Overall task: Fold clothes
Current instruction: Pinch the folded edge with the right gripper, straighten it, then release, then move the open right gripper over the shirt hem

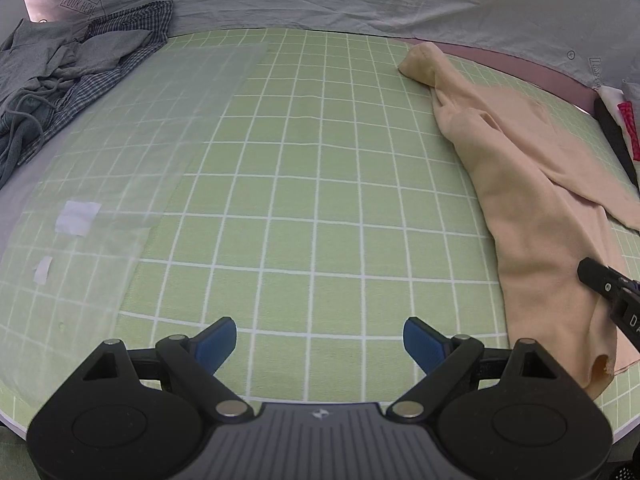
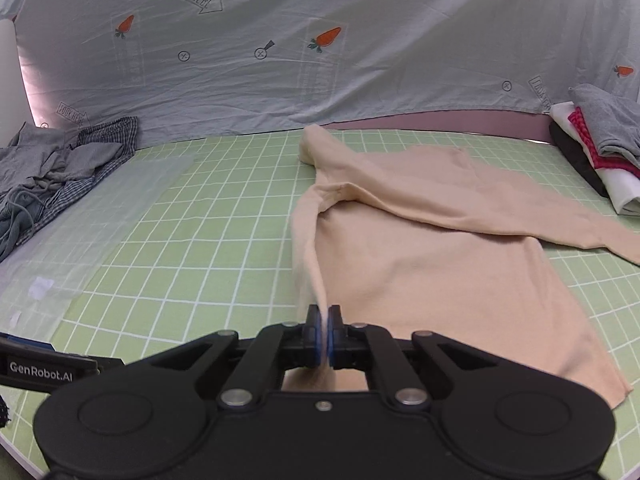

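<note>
A peach long-sleeved top point(image 2: 420, 240) lies spread on the green grid mat point(image 2: 200, 240), its high neck at the far end and one sleeve folded across the body. My right gripper point(image 2: 325, 320) is shut on the top's near left edge, and the cloth rises in a ridge from the mat to the pads. In the left wrist view the same top point(image 1: 532, 200) lies at the right. My left gripper point(image 1: 320, 340) hangs open over bare mat point(image 1: 320, 200) to the left of the top, nothing between its blue pads point(image 1: 216, 342). The right gripper's black tip point(image 1: 608, 288) shows over the top's lower part.
A heap of grey and checked clothes point(image 2: 60, 172) lies at the mat's far left. A stack of folded clothes point(image 2: 600, 148) sits at the far right. A clear plastic sheet point(image 1: 120, 152) covers the mat's left part. A pale printed sheet point(image 2: 320, 40) hangs behind.
</note>
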Demonstrator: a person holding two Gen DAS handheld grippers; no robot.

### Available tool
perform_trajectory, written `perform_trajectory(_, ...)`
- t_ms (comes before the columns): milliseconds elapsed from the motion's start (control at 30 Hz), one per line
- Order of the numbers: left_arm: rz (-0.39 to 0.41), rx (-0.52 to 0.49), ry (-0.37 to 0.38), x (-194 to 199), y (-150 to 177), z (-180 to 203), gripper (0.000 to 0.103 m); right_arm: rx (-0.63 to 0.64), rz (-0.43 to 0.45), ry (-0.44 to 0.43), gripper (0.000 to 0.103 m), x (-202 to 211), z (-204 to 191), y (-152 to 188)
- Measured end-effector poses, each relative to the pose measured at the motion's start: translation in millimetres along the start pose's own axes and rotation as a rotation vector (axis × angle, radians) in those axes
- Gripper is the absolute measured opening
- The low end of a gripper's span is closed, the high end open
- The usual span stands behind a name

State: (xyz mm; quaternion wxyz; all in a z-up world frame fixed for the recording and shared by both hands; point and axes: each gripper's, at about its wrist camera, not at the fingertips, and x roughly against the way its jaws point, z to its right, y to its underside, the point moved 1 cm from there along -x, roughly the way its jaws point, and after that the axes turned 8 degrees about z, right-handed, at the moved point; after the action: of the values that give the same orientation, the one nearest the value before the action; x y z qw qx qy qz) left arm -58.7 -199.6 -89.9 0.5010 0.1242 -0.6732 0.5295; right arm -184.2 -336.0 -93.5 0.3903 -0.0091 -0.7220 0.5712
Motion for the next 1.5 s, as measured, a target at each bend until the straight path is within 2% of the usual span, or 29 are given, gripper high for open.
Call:
perform_trajectory(167,-0.013,-0.020,-0.006,-2,6,34,0.091,-0.007,-0.082,0.030,0.003,-20,51,10)
perform_trajectory(400,-0.033,0.040,-0.080,-9,6,49,0.091,0.125,-0.181,-0.043,0.007,-48,59,26)
perform_trajectory(433,-0.030,0.052,-0.090,-10,4,51,0.091,0.141,-0.188,-0.058,0.010,-48,59,24)
perform_trajectory(467,-0.025,0.065,-0.098,-11,1,53,0.091,0.136,-0.188,-0.082,0.022,-48,63,20)
perform_trajectory(533,-0.015,0.091,-0.115,-13,-5,57,0.091,0.100,-0.165,-0.119,0.035,-45,77,9)
perform_trajectory(600,-0.005,0.114,-0.127,-18,-12,63,0.092,0.062,-0.140,-0.155,0.037,-43,91,-2)
perform_trajectory(667,-0.004,0.135,-0.132,-27,-20,71,0.092,0.032,-0.107,-0.163,0.046,-42,108,-16)
perform_trajectory(833,-0.016,0.149,-0.129,-55,-41,93,0.092,-0.014,-0.068,-0.081,0.049,-60,161,-39)
perform_trajectory(1000,-0.036,0.092,-0.126,-89,-66,116,0.093,-0.119,-0.070,0.075,0.051,-94,233,-51)
perform_trajectory(1200,-0.066,0.040,-0.141,-129,-86,133,0.093,-0.236,-0.070,0.247,0.060,-141,318,-63)
perform_trajectory(1267,-0.066,0.018,-0.145,-136,-91,137,0.095,-0.261,-0.087,0.276,0.060,-156,336,-66)
perform_trajectory(1333,-0.056,-0.008,-0.151,-142,-97,139,0.099,-0.260,-0.092,0.267,0.060,-166,345,-69)
perform_trajectory(1500,-0.038,-0.029,-0.164,-153,-112,146,0.099,-0.176,-0.122,0.237,0.060,-189,342,-70)
